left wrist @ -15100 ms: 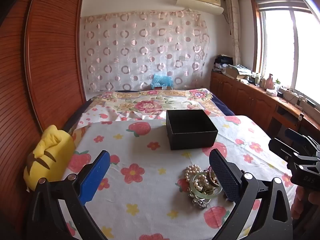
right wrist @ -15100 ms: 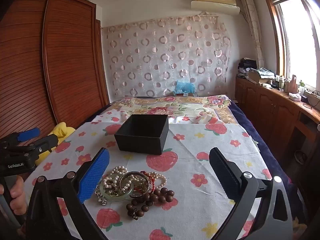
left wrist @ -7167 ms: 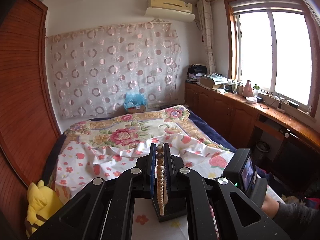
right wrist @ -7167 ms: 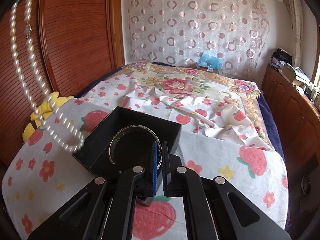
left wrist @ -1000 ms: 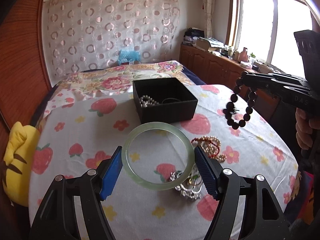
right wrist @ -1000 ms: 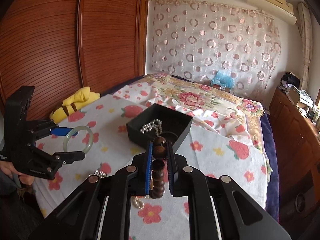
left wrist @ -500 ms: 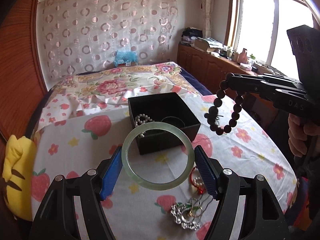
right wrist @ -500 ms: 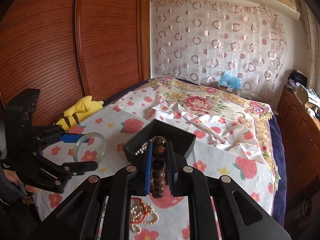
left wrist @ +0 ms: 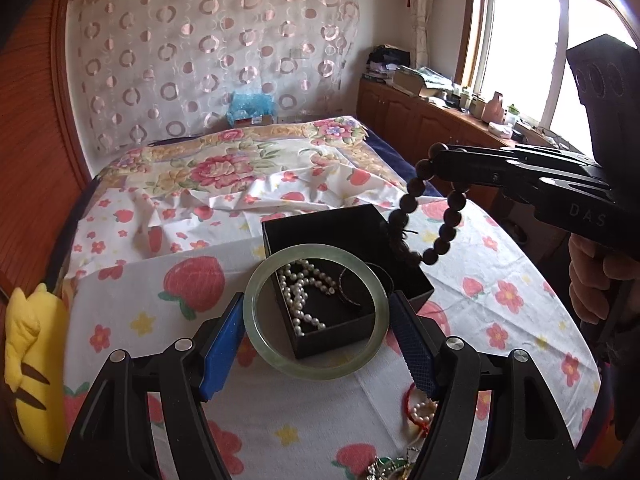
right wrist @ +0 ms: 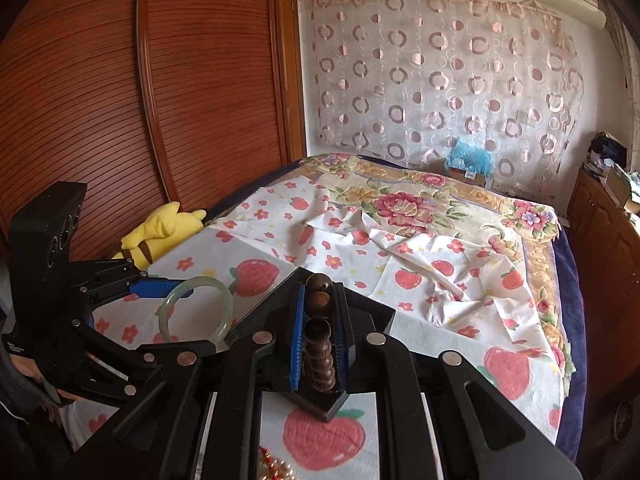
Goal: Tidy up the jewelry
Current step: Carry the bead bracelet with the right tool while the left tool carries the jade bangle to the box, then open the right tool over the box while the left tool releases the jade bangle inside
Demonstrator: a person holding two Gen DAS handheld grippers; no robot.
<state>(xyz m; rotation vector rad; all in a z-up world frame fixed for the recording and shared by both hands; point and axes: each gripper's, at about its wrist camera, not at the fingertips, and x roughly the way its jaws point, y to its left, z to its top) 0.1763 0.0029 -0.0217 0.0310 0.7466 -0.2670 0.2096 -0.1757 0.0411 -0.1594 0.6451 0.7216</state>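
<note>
Left wrist view: the left gripper [left wrist: 316, 320] clamps a bangle [left wrist: 256, 308] just above the box [left wrist: 412, 280] ahead, pearls [left wrist: 298, 294] inside.

Right wrist view: the right gripper [right wrist: 320, 320] pinches a bead bracelet [right wrist: 318, 304] over the box [right wrist: 376, 314].

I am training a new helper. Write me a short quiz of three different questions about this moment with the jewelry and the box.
1. True or false: the left gripper holds the green bangle.
2. Which item does the right gripper hold? A) pearl necklace B) dark bead bracelet C) red cord
3. Fill in: the pearl necklace lies inside the black ____.

Key: 1 true; 2 B; 3 box.
</note>
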